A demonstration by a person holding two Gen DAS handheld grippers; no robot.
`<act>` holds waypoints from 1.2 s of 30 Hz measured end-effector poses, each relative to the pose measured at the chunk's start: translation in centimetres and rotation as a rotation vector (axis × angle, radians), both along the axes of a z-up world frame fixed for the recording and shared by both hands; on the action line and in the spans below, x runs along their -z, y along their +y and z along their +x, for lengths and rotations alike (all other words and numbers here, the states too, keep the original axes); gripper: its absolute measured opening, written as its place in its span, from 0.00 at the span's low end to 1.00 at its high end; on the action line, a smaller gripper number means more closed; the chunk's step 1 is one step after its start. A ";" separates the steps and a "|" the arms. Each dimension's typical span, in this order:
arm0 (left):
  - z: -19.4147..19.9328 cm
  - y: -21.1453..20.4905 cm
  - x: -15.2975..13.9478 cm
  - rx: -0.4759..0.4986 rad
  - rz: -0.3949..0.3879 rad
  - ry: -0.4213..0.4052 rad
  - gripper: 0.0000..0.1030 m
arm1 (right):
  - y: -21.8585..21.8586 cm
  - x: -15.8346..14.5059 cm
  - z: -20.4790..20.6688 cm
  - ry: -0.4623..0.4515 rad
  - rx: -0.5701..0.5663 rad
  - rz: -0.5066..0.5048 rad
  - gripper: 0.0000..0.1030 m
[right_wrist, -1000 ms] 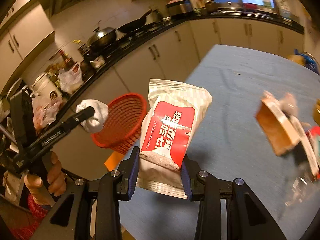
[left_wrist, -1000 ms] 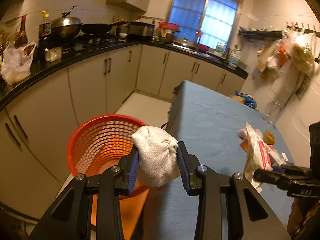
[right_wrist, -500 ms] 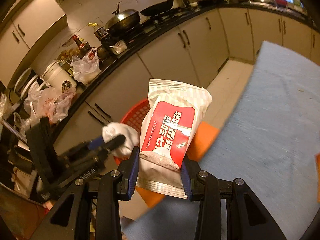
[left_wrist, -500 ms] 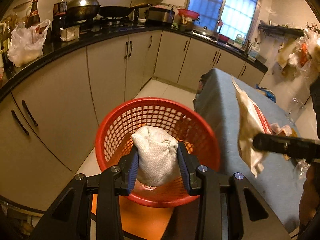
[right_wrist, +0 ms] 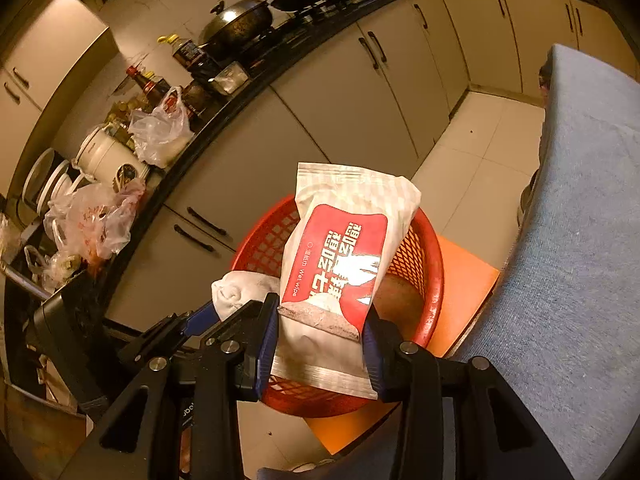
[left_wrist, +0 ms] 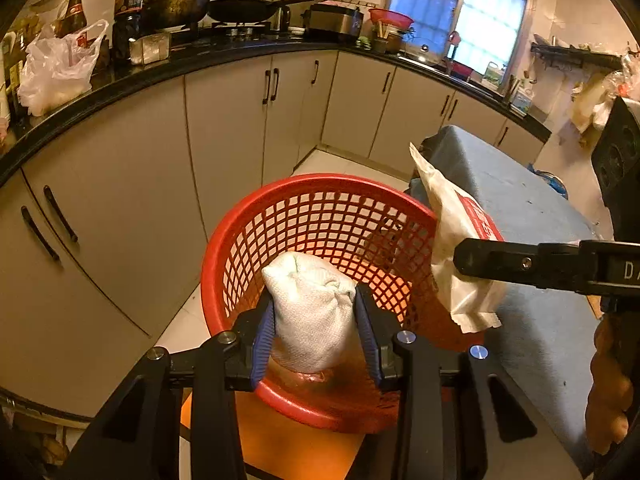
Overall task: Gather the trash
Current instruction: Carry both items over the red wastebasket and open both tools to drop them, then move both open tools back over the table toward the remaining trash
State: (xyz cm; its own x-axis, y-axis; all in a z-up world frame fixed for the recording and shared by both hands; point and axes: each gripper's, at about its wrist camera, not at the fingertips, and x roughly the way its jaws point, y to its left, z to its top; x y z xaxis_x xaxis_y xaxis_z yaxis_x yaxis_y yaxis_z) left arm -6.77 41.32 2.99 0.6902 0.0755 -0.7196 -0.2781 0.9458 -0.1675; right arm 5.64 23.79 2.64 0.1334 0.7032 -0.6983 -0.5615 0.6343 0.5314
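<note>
Left tool (left_wrist: 316, 332) clamps white wad (left_wrist: 310, 312) over red basket (left_wrist: 320, 192) — right tool (right_wrist: 322, 338) pinches wipe packet (right_wrist: 340, 264).

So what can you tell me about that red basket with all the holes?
The round red plastic basket has lattice walls full of small square holes and a smooth, thick rim. It stands upright on a flat orange surface on the kitchen floor, between the cream cabinets and the blue-covered table. It looks empty inside. A crumpled white paper wad and a red-and-white wet-wipe packet hang over it in the grippers.
</note>
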 end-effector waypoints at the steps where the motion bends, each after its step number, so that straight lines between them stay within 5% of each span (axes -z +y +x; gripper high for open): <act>1: 0.1 0.0 0.1 -0.002 -0.008 0.003 0.36 | 0.0 0.4 0.1 0.012 0.000 0.007 0.41; 6: 0.3 -0.3 0.2 -0.010 -0.002 0.007 0.41 | 0.3 1.4 0.1 0.032 -0.024 -0.012 0.43; 10: 0.7 0.0 0.4 -0.022 -0.004 0.013 0.43 | 0.1 1.4 0.2 0.028 -0.019 -0.009 0.57; 14: 0.5 0.1 0.0 -0.035 -0.011 0.004 0.56 | -0.3 1.0 0.4 0.028 -0.001 0.008 0.57; 24: -0.8 -0.3 -1.6 -0.045 -0.017 -0.028 0.58 | -2.1 -1.5 -0.3 -0.014 0.032 0.037 0.57; 36: -1.9 -9.1 -6.0 0.095 0.006 -0.117 0.63 | -14.0 -5.3 -3.4 -0.116 0.133 0.106 0.57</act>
State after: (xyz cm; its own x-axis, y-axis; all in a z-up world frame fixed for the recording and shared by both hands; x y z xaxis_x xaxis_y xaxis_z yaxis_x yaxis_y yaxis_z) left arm -8.71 32.19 8.99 0.7734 0.0099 -0.6339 -0.1661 0.9681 -0.1875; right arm 2.22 9.80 7.96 0.3046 0.7427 -0.5964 -0.5379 0.6509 0.5358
